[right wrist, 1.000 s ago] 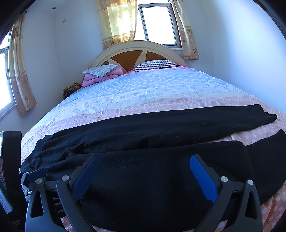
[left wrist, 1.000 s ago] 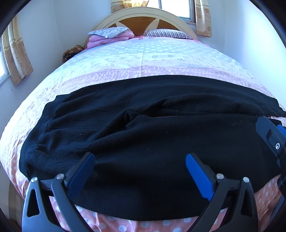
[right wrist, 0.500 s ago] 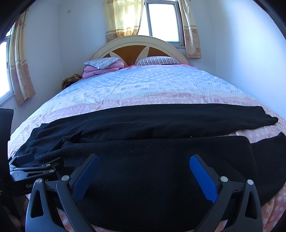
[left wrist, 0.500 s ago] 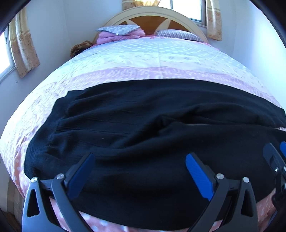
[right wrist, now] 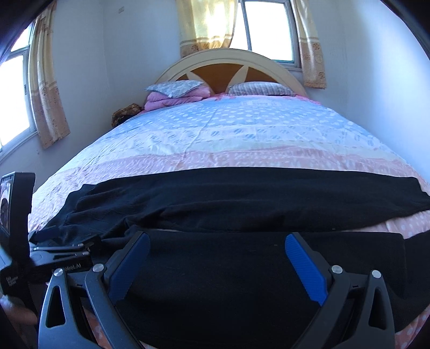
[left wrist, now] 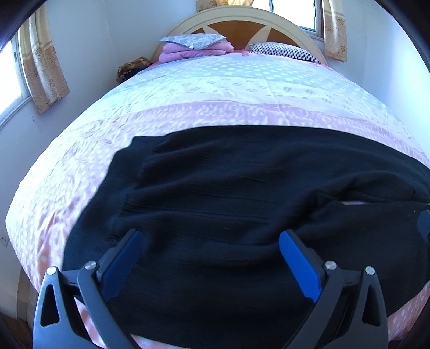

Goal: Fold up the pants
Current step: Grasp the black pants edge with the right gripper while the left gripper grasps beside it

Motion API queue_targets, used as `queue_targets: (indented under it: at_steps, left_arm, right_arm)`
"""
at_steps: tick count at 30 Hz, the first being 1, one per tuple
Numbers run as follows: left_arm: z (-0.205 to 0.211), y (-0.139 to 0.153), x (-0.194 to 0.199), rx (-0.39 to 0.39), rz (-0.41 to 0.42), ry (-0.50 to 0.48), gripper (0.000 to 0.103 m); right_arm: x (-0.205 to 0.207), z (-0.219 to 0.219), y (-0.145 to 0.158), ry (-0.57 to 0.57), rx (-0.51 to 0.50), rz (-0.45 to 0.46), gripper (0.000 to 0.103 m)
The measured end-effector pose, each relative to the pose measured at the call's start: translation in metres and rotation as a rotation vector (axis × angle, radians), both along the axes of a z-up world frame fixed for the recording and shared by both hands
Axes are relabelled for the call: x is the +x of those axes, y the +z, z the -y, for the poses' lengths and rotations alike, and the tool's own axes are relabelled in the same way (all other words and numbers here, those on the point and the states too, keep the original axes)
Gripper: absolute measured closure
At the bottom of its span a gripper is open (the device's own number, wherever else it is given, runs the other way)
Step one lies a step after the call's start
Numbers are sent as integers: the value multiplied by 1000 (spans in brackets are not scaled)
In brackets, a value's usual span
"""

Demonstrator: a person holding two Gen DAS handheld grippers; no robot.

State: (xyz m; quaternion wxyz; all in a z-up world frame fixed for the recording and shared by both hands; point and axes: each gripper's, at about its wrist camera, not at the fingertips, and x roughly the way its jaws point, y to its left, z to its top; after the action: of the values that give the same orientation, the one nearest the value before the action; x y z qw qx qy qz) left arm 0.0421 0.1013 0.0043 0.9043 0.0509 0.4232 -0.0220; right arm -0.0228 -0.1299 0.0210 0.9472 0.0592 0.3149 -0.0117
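Black pants (left wrist: pixel 228 193) lie spread across the near end of the bed, waist to the left and legs running right. In the right wrist view the far leg (right wrist: pixel 255 201) lies flat and the near leg (right wrist: pixel 255 268) lies along the bed's front edge. My left gripper (left wrist: pixel 211 241) is open and empty, hovering over the waist and seat area. My right gripper (right wrist: pixel 217 245) is open and empty over the near leg. The left gripper's body (right wrist: pixel 61 257) shows at the left of the right wrist view.
The bed (left wrist: pixel 220 88) has a pink and white dotted cover. Pillows and a folded pink blanket (right wrist: pixel 177 94) lie by the headboard (right wrist: pixel 228 64). Curtained windows (right wrist: pixel 258 24) are behind and on the left wall. A brown bag (right wrist: pixel 126 112) sits beside the bed.
Both grippers stayed open. The left view has shifted so the waist end sits further right and more bedcover shows on the left. The right view has tilted up slightly.
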Motion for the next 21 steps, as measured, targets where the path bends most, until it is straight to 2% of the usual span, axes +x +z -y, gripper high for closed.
queue_targets:
  at_steps: [2, 5, 9, 11, 15, 16, 18, 21]
  left_arm:
    - [-17, 6, 11, -22, -7, -21, 0]
    - [-52, 18, 37, -42, -21, 18, 0]
    - [-94, 22, 88, -137, -75, 14, 0]
    - [-103, 16, 116, -156, -118, -13, 13]
    - [-110, -5, 160, -211, -204, -38, 25]
    - [-110, -12, 171, -245, -231, -47, 30]
    - [-111, -20, 176, -270, -246, -58, 32]
    - [-105, -21, 187, -246, -232, -69, 32]
  right_arm:
    - [6, -5, 1, 40, -3, -14, 1]
    - [9, -10, 2, 91, -24, -15, 1]
    - [15, -12, 3, 126, -19, -6, 1]
    - [19, -12, 3, 131, -8, -9, 2]
    - [26, -13, 2, 146, 1, -16, 3]
    - [29, -12, 1, 153, 2, -25, 4]
    - [33, -10, 0, 163, 3, -41, 5]
    - [41, -6, 3, 183, -9, -64, 5]
